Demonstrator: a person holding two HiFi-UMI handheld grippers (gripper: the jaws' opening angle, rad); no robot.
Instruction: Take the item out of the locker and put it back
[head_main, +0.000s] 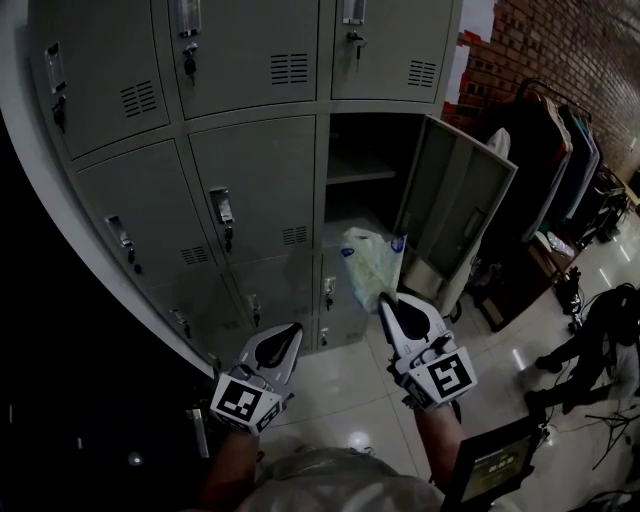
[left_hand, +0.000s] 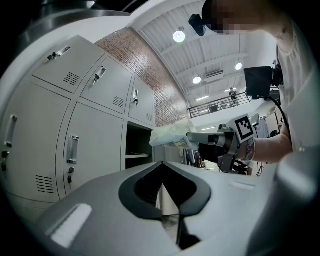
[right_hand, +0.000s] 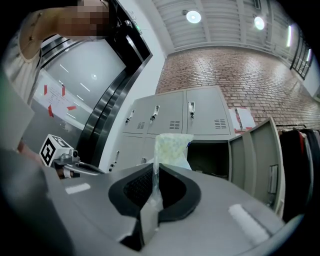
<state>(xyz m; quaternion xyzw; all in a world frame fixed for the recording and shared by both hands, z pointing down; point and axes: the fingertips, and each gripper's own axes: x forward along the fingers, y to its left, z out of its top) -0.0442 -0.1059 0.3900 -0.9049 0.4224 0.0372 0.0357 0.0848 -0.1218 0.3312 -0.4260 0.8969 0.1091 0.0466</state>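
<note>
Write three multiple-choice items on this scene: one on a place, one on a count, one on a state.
1. Where is the bag?
A) on the locker's shelf
B) in the air before the open locker
C) on the floor

2. How many locker doors stand open?
A) one
B) two
C) three

3. The right tool is:
A) open and empty
B) shut on the bag
C) shut on a key

1 B: it hangs at the tool's tip, outside the locker.
2 A: only one door is swung out.
3 B: its jaws pinch the plastic.
</note>
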